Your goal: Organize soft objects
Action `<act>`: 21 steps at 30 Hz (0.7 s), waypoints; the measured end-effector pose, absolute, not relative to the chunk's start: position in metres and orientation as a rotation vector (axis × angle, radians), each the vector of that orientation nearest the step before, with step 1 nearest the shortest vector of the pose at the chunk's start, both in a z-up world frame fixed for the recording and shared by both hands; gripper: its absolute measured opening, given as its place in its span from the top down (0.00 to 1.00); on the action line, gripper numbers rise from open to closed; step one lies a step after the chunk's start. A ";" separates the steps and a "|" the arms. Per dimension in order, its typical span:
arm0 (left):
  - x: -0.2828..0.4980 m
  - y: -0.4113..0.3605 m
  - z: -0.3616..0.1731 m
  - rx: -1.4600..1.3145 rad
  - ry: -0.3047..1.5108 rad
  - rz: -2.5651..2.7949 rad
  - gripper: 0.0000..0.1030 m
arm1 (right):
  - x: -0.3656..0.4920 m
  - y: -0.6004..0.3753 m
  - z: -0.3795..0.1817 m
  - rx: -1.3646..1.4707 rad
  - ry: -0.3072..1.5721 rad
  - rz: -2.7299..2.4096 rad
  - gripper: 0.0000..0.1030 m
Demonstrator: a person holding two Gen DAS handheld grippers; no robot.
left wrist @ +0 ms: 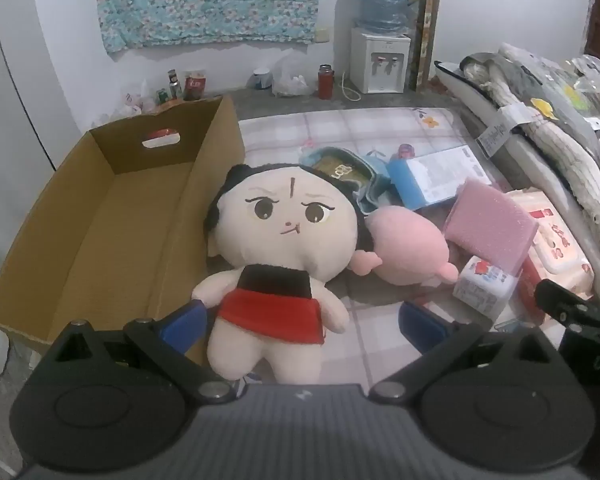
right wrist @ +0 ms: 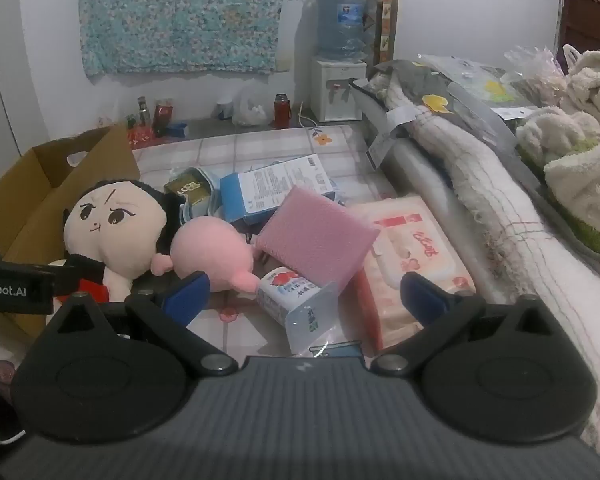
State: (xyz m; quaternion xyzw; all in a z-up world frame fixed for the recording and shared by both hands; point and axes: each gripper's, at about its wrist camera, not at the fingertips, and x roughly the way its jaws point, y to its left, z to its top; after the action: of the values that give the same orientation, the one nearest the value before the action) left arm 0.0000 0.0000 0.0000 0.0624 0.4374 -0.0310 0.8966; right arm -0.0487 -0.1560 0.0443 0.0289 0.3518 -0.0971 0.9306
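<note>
A plush doll (left wrist: 280,248) with a black-haired head and red skirt lies face up beside the cardboard box (left wrist: 100,220). My left gripper (left wrist: 302,320) is open, and the doll's skirt and legs lie between its blue pads (left wrist: 184,320) without being pressed. To the doll's right rest a pink plush (left wrist: 404,248) and a pink sponge (left wrist: 492,228). My right gripper (right wrist: 304,292) is open over a small tissue pack (right wrist: 296,300), with the pink plush (right wrist: 212,252) and the pink sponge (right wrist: 316,240) just beyond. The doll (right wrist: 116,220) lies at its left.
A blue carton (left wrist: 432,176), a teal pouch (left wrist: 340,172) and a wet-wipes pack (right wrist: 412,260) lie on the checked mat (left wrist: 340,128). Folded blankets and towels (right wrist: 480,184) are piled along the right. A water dispenser (left wrist: 380,60) and bottles stand by the far wall.
</note>
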 end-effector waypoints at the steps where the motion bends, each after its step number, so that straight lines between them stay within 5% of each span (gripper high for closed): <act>1: 0.000 0.000 0.000 0.127 0.908 -0.064 0.00 | -0.048 -0.156 0.044 0.057 0.738 -0.202 0.01; 21: -0.006 0.005 -0.002 0.079 0.918 -0.052 0.00 | -0.046 -0.151 0.047 0.044 0.750 -0.190 0.01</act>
State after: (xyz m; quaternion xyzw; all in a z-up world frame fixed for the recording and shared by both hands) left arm -0.0060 0.0053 -0.0019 0.0381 0.4427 -0.0253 0.8955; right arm -0.0456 -0.1508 0.0473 0.0213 0.3659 -0.0925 0.9258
